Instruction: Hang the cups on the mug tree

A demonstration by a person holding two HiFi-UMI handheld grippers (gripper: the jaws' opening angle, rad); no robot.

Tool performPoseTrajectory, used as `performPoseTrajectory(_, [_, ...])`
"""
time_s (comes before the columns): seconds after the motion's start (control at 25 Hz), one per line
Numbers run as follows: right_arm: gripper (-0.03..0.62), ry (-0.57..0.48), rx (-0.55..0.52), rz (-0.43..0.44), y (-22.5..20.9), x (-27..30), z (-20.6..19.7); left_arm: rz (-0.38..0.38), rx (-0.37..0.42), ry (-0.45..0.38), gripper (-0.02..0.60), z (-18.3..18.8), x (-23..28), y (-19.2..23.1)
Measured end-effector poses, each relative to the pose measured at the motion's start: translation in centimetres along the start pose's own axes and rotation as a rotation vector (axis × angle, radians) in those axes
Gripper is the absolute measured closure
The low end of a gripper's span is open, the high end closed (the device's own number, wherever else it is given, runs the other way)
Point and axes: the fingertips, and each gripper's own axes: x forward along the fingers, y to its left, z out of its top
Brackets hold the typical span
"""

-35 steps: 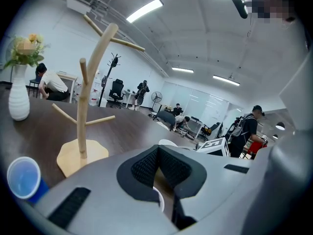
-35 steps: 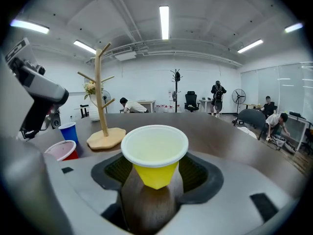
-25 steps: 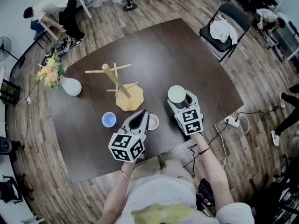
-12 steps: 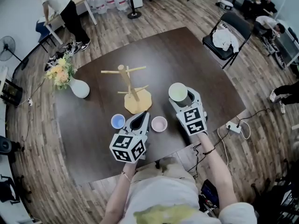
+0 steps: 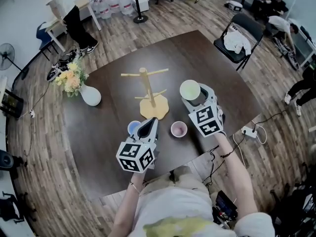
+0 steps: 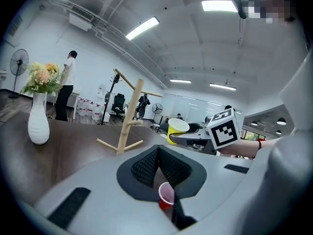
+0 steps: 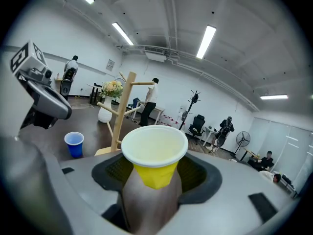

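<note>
Above the near right part of the table [image 5: 217,78], the right gripper [image 5: 193,97] holds the yellow cup [image 5: 190,89] upright, mouth up. Its jaws stand wide and clamp the cup's lower body from both sides. The cup appears lifted clear of the table. The left gripper [image 5: 147,128] sits between the blue cup [image 5: 133,128] and the red cup [image 5: 178,129], both standing on the table. Its jaws meet at the tips and grip nothing; the red cup shows only through the gap behind them.

Step in hand, as judged: carrying the first cup to the mug tree [image 5: 150,95], which stands just left of the yellow cup. All pegs in view are bare.

Next move, as judged:
- Bring the cup level with a free peg end.
- No handle is visible, so tip the mouth toward the peg and slide the cup over it.
- Keep the gripper body off the neighbouring pegs; the light tree may shift or tip if pushed.

Surface: dark brown and matt. A white vase [image 5: 91,97] of flowers stands at its left.

Room: wood-plank floor [image 5: 123,19], a folding chair [image 5: 237,33] beyond the far right edge, and people at the room's edges.
</note>
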Motion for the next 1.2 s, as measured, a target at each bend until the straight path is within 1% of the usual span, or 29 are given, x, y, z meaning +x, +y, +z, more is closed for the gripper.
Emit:
performPoseTrajectory(0.16, [0.309,0.021,-0.052,-0.026,-0.2,0.1,1.6,-0.009,0.011,-0.004,0.565,0.5,-0.7,0.7])
performPoseTrajectory(0.28, [0.309,0.031,-0.087,-0.029,0.0,0.4,2.9,-0.015,0.018,-0.003,0.566,0.7,-1.2,1.1])
performPoseTrajectory(0.56, [0.309,0.054,-0.170,-0.063,-0.5,1.6,5.2,-0.031,0.013,0.003,0.566,0.6,-2.0,1.8])
performPoseTrajectory(0.92, [0.309,0.101,-0.343,-0.142,-0.6,2.0,7.9,-0.050,0.012,0.011,0.566,0.4,-3.3,2.2])
performPoseTrajectory(1.2, [0.309,0.116,-0.424,-0.178,-0.2,2.4,9.4,-0.082,0.021,0.032,0.566,-0.2,-3.9,2.4])
